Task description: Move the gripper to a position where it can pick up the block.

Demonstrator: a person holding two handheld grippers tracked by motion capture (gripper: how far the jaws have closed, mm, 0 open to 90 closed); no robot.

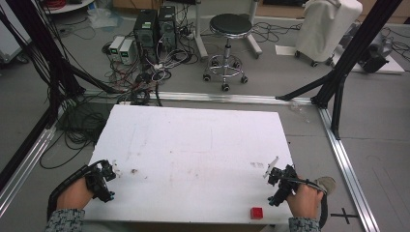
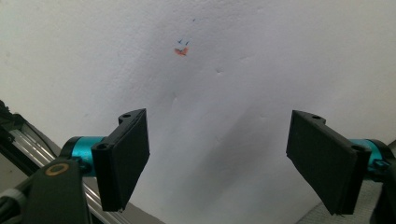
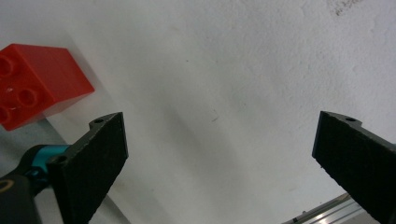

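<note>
red brick near right claw

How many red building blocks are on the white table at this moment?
1. The red block sits at the table's near edge, just left of the right gripper; it also appears beside that gripper's open jaws.

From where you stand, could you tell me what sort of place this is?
Probably a robotics lab or data-collection workshop: a white table inside a black frame, computers with tangled cables on the floor, and a stool behind.
</note>
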